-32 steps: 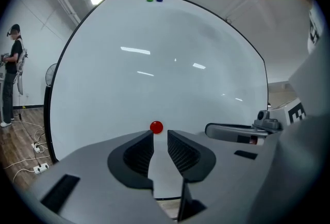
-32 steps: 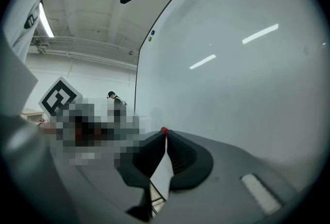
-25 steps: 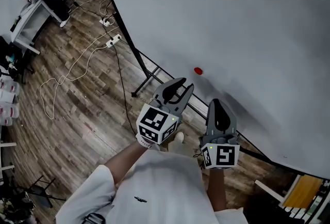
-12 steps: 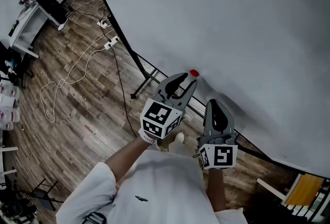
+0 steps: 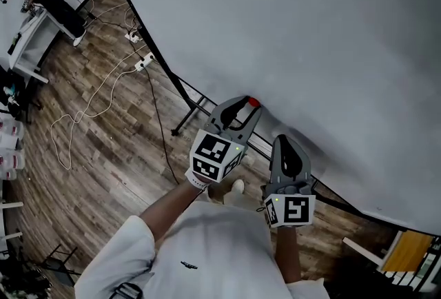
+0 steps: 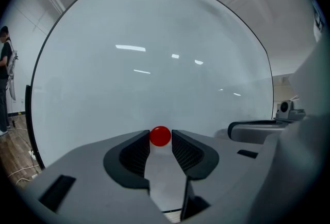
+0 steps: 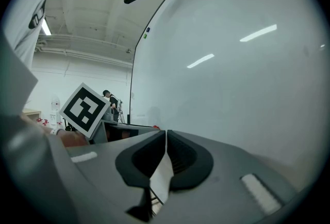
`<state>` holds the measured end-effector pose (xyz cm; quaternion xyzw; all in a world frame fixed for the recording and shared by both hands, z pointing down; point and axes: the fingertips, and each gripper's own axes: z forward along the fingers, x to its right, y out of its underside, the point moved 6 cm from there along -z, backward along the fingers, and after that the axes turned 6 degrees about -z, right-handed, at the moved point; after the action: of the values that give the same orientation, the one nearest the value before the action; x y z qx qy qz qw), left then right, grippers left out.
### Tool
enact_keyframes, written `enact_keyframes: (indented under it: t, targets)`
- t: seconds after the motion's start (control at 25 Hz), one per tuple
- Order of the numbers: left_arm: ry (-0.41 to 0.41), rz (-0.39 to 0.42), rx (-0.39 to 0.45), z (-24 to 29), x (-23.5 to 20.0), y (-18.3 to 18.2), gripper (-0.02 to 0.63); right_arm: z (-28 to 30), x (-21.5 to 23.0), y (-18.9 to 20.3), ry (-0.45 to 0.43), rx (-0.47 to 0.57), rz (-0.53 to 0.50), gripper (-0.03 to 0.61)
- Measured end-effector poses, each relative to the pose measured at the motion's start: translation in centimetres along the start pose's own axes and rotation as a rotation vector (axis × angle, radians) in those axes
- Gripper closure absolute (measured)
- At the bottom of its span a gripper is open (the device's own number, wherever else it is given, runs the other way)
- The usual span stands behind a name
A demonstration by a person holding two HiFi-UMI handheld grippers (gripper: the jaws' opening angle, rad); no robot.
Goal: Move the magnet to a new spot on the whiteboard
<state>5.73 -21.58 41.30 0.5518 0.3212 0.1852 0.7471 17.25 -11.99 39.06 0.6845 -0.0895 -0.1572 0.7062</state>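
red magnet (image 6: 160, 136) sits between left gripper's (image 6: 160, 139) just-opened jaws; right gripper (image 7: 165, 136) pressed shut.

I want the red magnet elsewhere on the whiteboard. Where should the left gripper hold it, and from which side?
Pinch the round rim of the red magnet, one pad each side, coming straight at the whiteboard: it is a small disc flat on it. The left gripper, jaws just opening, flanks it.

We find the magnet (image 5: 253, 102) low on the whiteboard (image 5: 310, 29). Left of the board, cables (image 5: 88, 102) and power strips (image 5: 144, 62) lie on the floor (image 5: 103, 153).
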Motion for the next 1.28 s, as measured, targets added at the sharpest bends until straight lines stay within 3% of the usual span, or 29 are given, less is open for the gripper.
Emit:
enact_keyframes:
  t: [0.28, 0.8, 1.28]
  targets:
    - [-0.036, -0.001, 0.004, -0.2, 0.0, 0.2, 0.488, -0.3, 0.2, 0.0, 0.005, 0.004, -0.012, 0.572]
    - [-0.032, -0.030, -0.003, -0.1, 0.0, 0.0, 0.492, -0.5, 0.5, 0.0, 0.017, 0.013, -0.010, 0.572]
    - [-0.056, -0.017, 0.037, -4.1, 0.7, -0.8, 0.491, -1.8, -0.4, -0.9, 0.007, 0.038, -0.015, 0.572]
